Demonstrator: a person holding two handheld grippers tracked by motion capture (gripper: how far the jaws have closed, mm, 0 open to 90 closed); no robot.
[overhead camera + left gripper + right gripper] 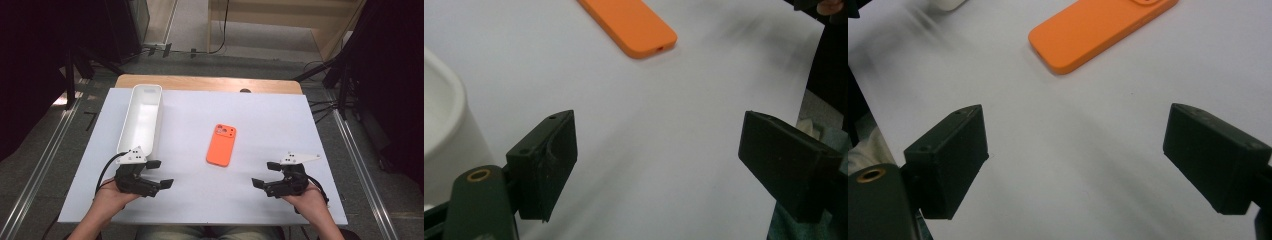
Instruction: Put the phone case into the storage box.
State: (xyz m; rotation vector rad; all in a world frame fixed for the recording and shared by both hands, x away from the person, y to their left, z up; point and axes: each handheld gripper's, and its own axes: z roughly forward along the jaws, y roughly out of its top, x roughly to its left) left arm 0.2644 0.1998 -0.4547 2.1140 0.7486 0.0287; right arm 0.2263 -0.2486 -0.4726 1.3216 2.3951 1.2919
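Partly cropped, the orange phone case runs off the top edge in both gripper views. From above, the case lies flat at mid-table on the white board, long axis running away from the person, camera cutout at the far end. Left gripper and right gripper rest near the front edge, jaws spread, gripping nothing. White tray: far left.

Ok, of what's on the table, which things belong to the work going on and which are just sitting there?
In the job:
- orange phone case, lying flat mid-table between the two grippers
- left gripper, jaws open, nothing between them
- right gripper, jaws open, nothing between them

Probably just sitting there:
- white tray, long, nothing visible inside, far left beside the left gripper; perhaps the drop-off
- white table sheet
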